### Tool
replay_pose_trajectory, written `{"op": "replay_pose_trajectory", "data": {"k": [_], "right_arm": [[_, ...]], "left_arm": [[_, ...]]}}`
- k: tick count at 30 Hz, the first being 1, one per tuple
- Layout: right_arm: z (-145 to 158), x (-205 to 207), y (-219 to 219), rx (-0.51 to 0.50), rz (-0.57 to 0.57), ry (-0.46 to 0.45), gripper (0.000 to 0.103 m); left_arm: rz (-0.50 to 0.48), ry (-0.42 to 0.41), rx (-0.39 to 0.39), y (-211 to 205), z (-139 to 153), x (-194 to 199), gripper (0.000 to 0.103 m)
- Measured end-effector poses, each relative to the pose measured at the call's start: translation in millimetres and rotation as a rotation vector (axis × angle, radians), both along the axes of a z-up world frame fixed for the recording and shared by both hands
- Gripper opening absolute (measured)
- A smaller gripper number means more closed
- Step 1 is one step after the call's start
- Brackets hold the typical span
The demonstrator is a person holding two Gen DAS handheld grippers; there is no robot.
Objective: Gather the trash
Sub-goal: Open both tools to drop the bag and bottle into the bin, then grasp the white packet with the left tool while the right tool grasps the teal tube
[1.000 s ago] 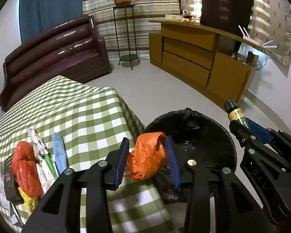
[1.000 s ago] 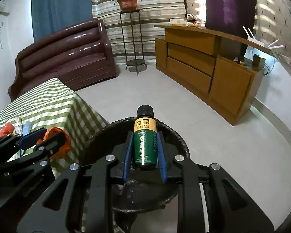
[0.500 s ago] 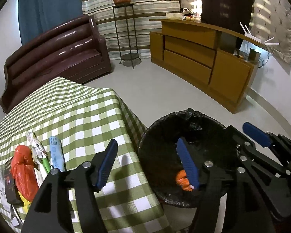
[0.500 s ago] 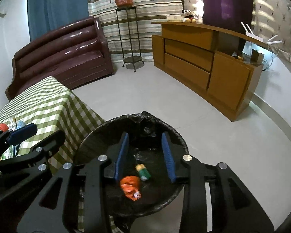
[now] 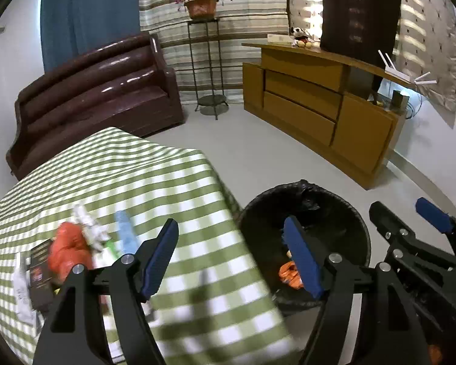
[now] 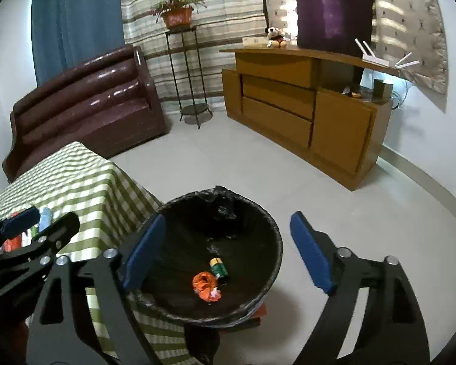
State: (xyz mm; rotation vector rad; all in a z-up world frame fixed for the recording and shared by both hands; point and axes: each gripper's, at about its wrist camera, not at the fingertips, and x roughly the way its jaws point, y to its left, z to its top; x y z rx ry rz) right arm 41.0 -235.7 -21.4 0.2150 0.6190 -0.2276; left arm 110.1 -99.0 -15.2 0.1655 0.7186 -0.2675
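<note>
Beside the green-and-white checked table point(image 5: 143, 182), over a round bin lined with black plastic point(image 6: 267, 222): left gripper point(image 5: 231, 257) and right gripper point(image 6: 225, 249), blue-padded fingers point(image 6: 310, 251) of both spreading apart, nothing between them. Down in the bin, at 6 o'clock from its centre, a crumpled orange plastic bag point(image 6: 205, 284) touching a small green bottle with a yellow label point(image 6: 218, 269), lying on its side. Seen from the left wrist, bin point(image 5: 343, 210) at 3 o'clock of the table's corner. Left on the cloth at 9 o'clock of the left gripper, blurred: a red-orange bag point(image 5: 68, 252), white crumpled wrappers point(image 5: 88, 223), a pale blue tube point(image 5: 126, 232), a dark flat packet point(image 5: 39, 276).
</note>
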Motion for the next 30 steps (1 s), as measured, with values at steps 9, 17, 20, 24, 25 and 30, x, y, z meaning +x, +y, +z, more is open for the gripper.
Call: {"op": "replay_pose_trajectory", "data": {"k": [9, 17, 20, 24, 25, 30], "right_arm": [[12.9, -13.9, 64.9, -0.034, 0.123, 0.039, 0.083], [6.5, -27.8, 139.6, -0.014, 0.238, 0.095, 0.082], [0.4, -34.1, 168.9, -0.011, 0.275, 0.121, 0.076], [-7.1, -37.6, 197.9, -0.006, 0.31, 0.153, 0.068], [-9.0, -38.7, 204.5, -0.005, 0.319, 0.16, 0.068], [-15.2, -39.6, 226.5, -0.019, 0.344, 0.187, 0.058]], "left_arm": [[0.069, -0.033, 0.024, 63.3, 11.4, -34.5, 0.07], [0.178, -0.056, 0.05, 134.7, 11.6, -62.6, 0.073], [0.214, -0.063, 0.063, 160.4, 8.1, -71.6, 0.073], [0.251, -0.049, 0.07, 190.1, -0.4, -78.9, 0.073], [0.259, -0.045, 0.071, 196.2, -2.9, -80.3, 0.073], [0.304, -0.022, 0.072, 225.0, -12.8, -82.7, 0.073]]}}
